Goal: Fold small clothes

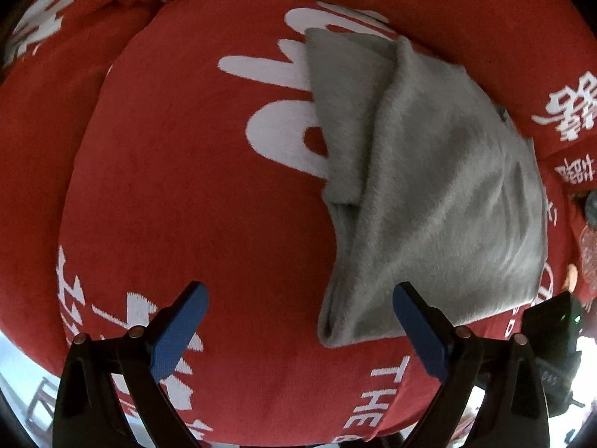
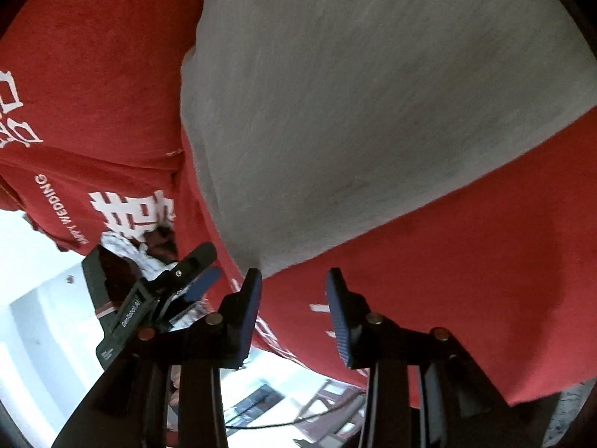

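Note:
A grey fuzzy garment [image 1: 440, 194] lies folded on a red cloth with white lettering [image 1: 194, 171]. One part is folded over down its left side. My left gripper [image 1: 298, 321] is open and empty, just in front of the garment's near left corner. In the right wrist view the same grey garment [image 2: 365, 104] fills the upper part, with its near corner just beyond my right gripper [image 2: 293, 291]. The right gripper is open and holds nothing. The left gripper [image 2: 194, 276] shows at the left of the right wrist view.
The red cloth [image 2: 485, 261] covers the whole work surface and hangs over its near edge. Below the edge a pale floor [image 2: 44, 321] and a wooden chair [image 2: 328, 403] show. A dark device with a green light [image 1: 559, 321] is at the right.

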Motion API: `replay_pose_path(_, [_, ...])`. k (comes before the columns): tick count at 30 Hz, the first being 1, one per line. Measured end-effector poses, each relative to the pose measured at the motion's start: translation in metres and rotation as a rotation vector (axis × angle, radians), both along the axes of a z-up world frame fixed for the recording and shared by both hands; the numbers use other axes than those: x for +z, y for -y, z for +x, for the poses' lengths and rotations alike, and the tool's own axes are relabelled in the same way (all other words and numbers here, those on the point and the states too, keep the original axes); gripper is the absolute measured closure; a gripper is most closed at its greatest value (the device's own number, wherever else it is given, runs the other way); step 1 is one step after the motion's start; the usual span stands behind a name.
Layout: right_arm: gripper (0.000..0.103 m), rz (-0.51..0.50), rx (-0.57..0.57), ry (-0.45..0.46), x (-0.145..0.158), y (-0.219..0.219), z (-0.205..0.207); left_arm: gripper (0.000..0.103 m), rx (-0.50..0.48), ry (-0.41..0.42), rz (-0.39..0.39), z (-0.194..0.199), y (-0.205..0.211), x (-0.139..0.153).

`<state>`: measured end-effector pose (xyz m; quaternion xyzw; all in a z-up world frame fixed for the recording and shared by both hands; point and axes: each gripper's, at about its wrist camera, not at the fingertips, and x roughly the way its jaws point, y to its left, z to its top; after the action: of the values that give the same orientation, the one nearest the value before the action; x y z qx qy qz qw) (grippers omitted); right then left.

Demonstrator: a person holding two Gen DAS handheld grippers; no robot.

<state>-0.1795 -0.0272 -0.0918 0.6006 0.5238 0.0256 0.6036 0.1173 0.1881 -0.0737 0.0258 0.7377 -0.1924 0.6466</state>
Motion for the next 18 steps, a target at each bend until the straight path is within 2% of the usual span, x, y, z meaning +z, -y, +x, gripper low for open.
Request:
replay_pose_path(2, [0.064, 0.019, -0.027, 0.032, -0.004, -0.006, 0.004, 0.004, 0.026, -0.028, -0.061, 0.008, -0.006, -0.003])
replay_pose_path(5, [0.062, 0.038, -0.067, 0.027, -0.015, -0.014, 0.013, 0.004, 0.055, -0.068, -0.143, 0.020, -0.012, -0.008])
replay_pose_path(9, [0.062, 0.031, -0.109, 0.038, -0.016, -0.016, 0.018, 0.004, 0.053, -0.089, -0.178, 0.032, -0.015, -0.013])
replay_pose_path(12, [0.062, 0.032, -0.114, 0.034, -0.014, -0.015, 0.024, 0.004, 0.076, -0.147, -0.258, 0.035, -0.016, -0.015])
replay_pose_path(13, [0.068, 0.040, -0.118, 0.027, -0.015, -0.015, 0.027, 0.004, 0.085, -0.159, -0.274, 0.037, -0.018, -0.017])
replay_pose_path(14, [0.084, 0.053, -0.129, 0.019, -0.016, -0.014, 0.029, 0.004, 0.093, -0.169, -0.281, 0.040, -0.019, -0.019])
replay_pose_path(15, [0.093, 0.069, -0.139, 0.022, -0.017, -0.013, 0.031, 0.004, 0.099, -0.173, -0.276, 0.037, -0.019, -0.016])
replay_pose_path(18, [0.094, 0.125, -0.167, 0.076, -0.011, -0.007, 0.033, 0.004, 0.111, -0.196, -0.303, 0.034, -0.009, -0.019])
